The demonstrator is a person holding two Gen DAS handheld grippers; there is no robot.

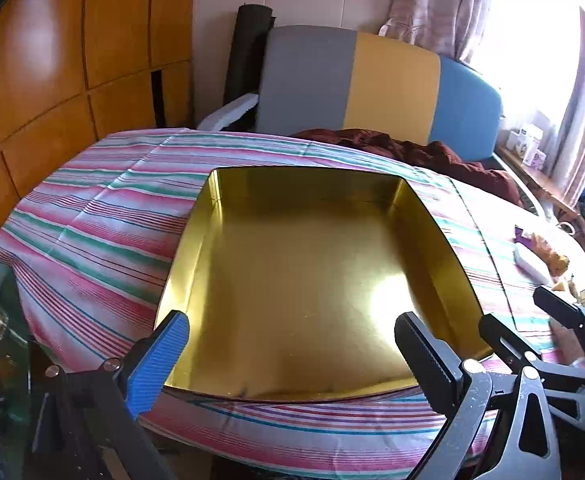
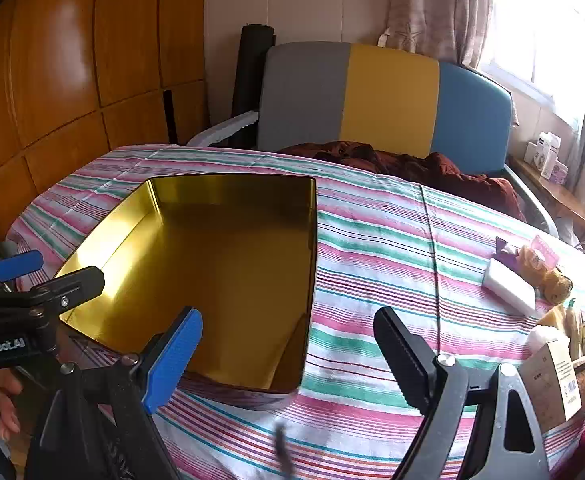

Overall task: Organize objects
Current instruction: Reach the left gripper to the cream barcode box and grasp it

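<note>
Tin: the gold tin [image 1: 304,280] sits open and empty in the middle of the striped cloth [image 1: 92,240], right in front of me; nothing lies in it yet.
Clutter: the things to sort lie well apart from the tin, on my right: a white block [image 2: 510,286], a brown fuzzy piece [image 2: 556,284], a pink item [image 2: 546,254] and a small printed carton [image 2: 554,380] at the cloth's edge.
Left gripper [image 1: 292,360]: jaws wide apart over the tin's near rim, holding nothing.
Right gripper [image 2: 288,356]: jaws apart above the cloth, just beside the tin's right wall, holding nothing.
Handling, tin: I judge it thin sheet metal, light, stiff, and slick on its shiny faces; a wall pinched near a corner would hold best.
Handling, block: it looks light and likely soft like foam; I would take it across its narrow width, gently.
Handling, carton: light cardboard, easily crushed; I would grip its flat sides.
Risk: the loose cloth may drag if the tin slides.
</note>
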